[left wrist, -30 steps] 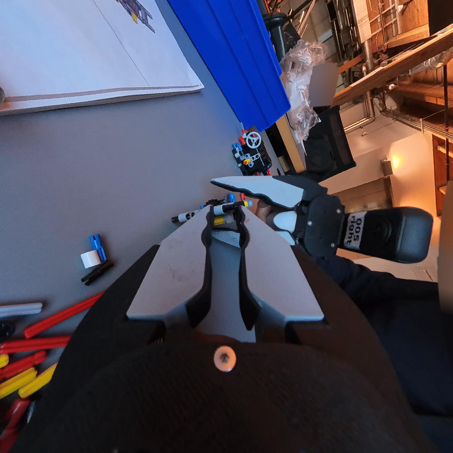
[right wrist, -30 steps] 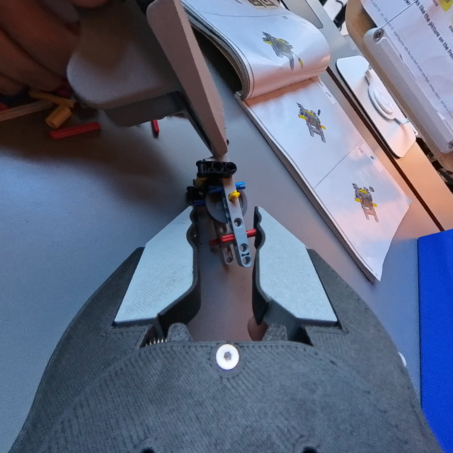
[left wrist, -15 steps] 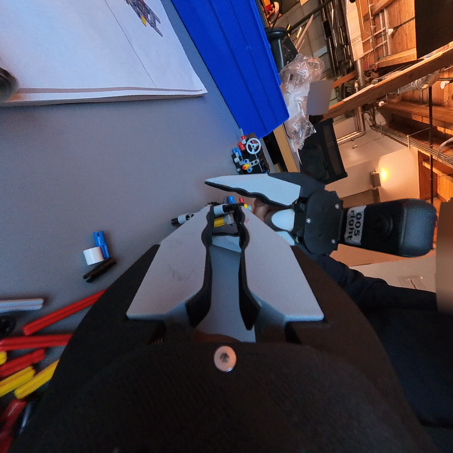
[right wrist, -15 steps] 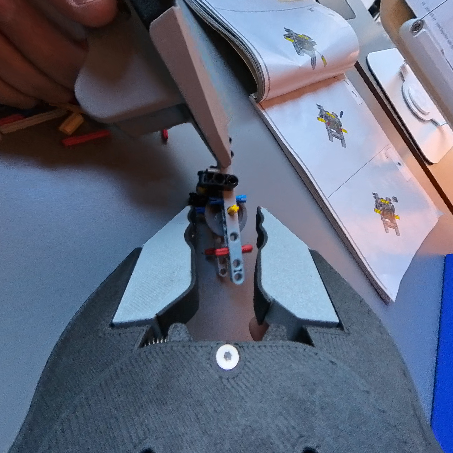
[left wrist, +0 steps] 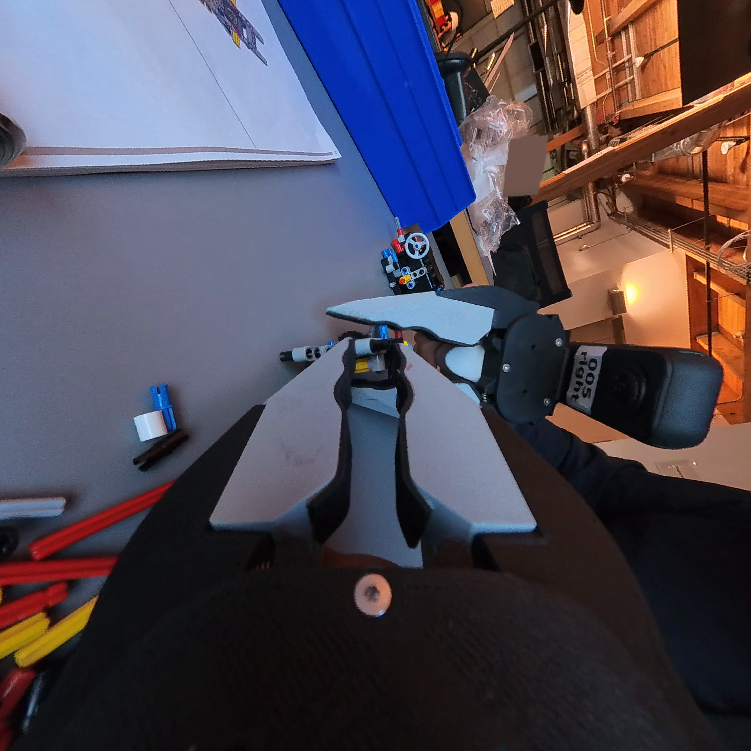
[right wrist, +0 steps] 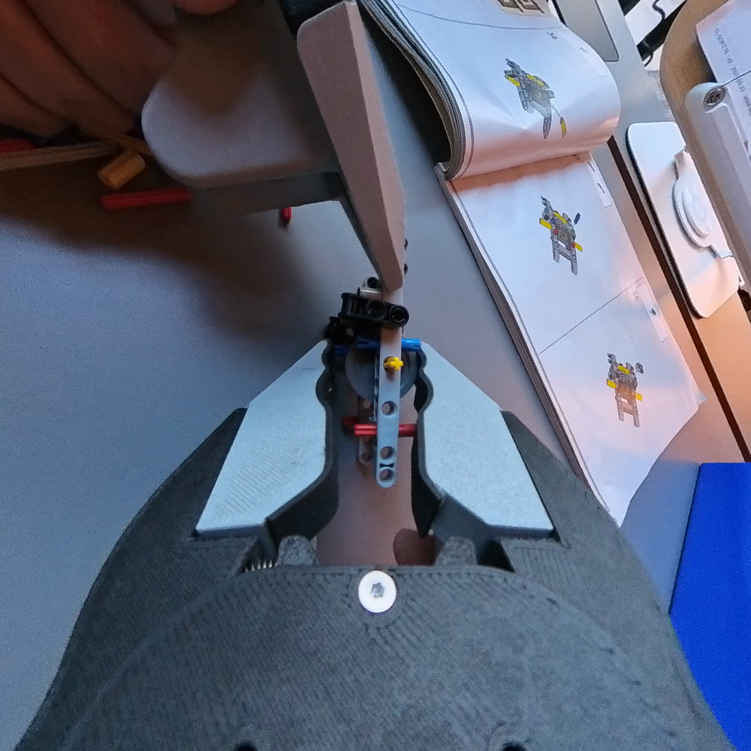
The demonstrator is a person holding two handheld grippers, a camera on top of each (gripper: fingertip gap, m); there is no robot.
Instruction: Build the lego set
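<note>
With your left gripper (left wrist: 372,359) clamping the brick assembly (right wrist: 384,390), close your right gripper (right wrist: 374,367) squarely on its red axle (right wrist: 380,429), since those pads look barely seated.

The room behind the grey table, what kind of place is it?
Probably a workshop or maker space: timber shelving and exposed pipes behind, loose building-toy pieces on the grey table, and an open instruction booklet.

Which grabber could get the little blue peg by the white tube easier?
Probably left. The blue peg lies on the table just beside the left gripper; the right gripper is on the far side. But the left is clamped on the small brick assembly.
</note>
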